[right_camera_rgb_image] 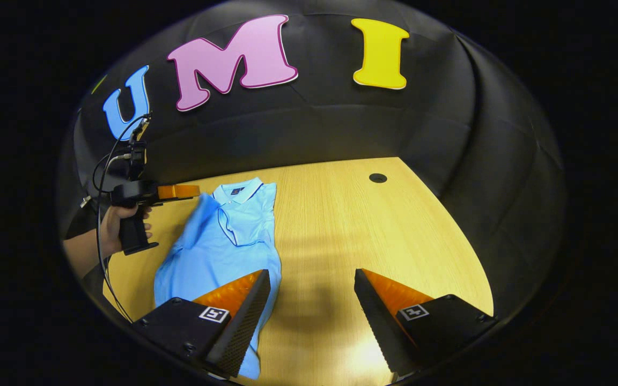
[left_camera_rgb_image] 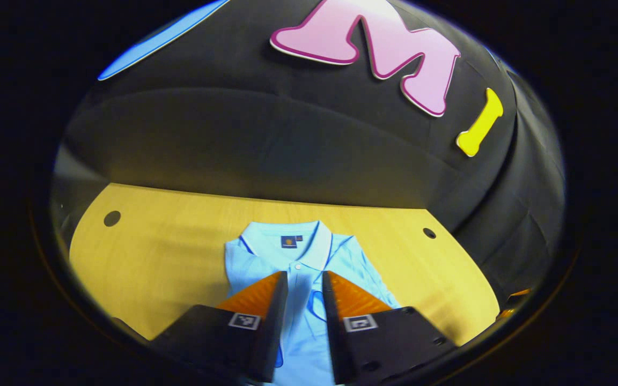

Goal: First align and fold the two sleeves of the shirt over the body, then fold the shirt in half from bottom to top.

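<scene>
On the wooden table [right_camera_rgb_image: 341, 214], toward its left part in the right gripper view: light blue polo shirt [right_camera_rgb_image: 218, 252], lying flat, collar [right_camera_rgb_image: 238, 194] toward the booth wall, hem toward the near edge.

Left to right in the right gripper view:
- Hand [right_camera_rgb_image: 118, 222] gripping the handle of the left gripper [right_camera_rgb_image: 180, 191], held above the table just beside the shirt's left shoulder. Gap between fingers not readable from this side.
- Shirt narrowed to a long strip, both sleeves apparently laid over the body. Left-side fold looks loose and slightly raised near the shoulder; right edge straight and tidy.
- Right gripper [right_camera_rgb_image: 311, 295] low over the near table edge, fingers spread wide, nothing between them; left finger [right_camera_rgb_image: 239, 305] over the shirt's lower right corner, other finger over bare wood.

Left gripper view:
- Left gripper [left_camera_rgb_image: 304, 300] centred over the shirt [left_camera_rgb_image: 301, 268], fingers narrowly parted, holding nothing; placket visible through the gap.
- Collar [left_camera_rgb_image: 287, 244] flat, with dark piping and a small dark patch at the neck.

Progress, as judged: sleeve stage done or nearly done; alignment of the left fold possibly needing a touch-up. Bottom-to-top fold not yet begun, hem lying at full length toward the near edge.

Fabric: thin, soft knit, few wrinkles, likely to slide on the smooth wood when lifted.
</scene>
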The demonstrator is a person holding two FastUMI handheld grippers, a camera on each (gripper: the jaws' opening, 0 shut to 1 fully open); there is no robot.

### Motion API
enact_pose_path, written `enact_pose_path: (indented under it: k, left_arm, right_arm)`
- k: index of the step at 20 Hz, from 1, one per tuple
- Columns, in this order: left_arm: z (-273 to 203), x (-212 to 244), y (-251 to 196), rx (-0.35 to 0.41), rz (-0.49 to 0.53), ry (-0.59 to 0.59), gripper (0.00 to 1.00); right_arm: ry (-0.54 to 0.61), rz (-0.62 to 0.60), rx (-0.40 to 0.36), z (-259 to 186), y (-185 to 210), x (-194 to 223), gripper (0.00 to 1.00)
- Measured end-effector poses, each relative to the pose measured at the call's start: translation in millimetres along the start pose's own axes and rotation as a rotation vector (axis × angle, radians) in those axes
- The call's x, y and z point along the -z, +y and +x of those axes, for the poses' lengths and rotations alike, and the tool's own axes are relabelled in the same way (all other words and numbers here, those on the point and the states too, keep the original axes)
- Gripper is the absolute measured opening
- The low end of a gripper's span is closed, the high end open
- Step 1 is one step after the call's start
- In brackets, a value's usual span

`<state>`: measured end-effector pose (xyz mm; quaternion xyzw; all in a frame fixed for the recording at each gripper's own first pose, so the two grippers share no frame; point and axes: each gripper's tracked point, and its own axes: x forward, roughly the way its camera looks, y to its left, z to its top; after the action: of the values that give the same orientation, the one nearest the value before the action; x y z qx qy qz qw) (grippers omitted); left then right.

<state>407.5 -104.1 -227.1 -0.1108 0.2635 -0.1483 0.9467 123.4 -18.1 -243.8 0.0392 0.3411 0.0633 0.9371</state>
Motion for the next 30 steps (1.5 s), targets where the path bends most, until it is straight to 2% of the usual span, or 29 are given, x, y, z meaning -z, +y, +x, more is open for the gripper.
enact_pose_path:
  k: [3,7,10,16,19,23,30]
  left_arm:
    - [-28,3,-4,-0.004,-0.002,-0.019,0.99]
    - [-101,8,12,-0.066,0.048,-0.06,0.97]
    - [-164,22,27,-0.141,0.091,-0.083,0.97]
    - [-260,108,13,-0.147,0.109,-0.016,0.97]
    - [-284,161,2,-0.131,0.142,0.036,0.97]
    - [-301,217,-10,-0.132,0.133,0.095,0.97]
    - [-312,280,-18,-0.159,0.175,0.175,0.97]
  right_arm:
    - [0.006,0.006,0.001,-12,12,14,0.99]
    - [0.033,0.035,-0.012,-32,33,41,0.99]
    - [0.066,0.058,-0.021,-45,50,66,0.98]
    - [0.129,0.046,-0.043,-68,82,118,0.98]
    - [0.123,0.012,-0.052,-71,92,137,0.98]
    - [0.155,0.009,-0.072,-73,105,169,0.99]
    - [0.214,0.031,-0.058,-68,105,209,0.99]
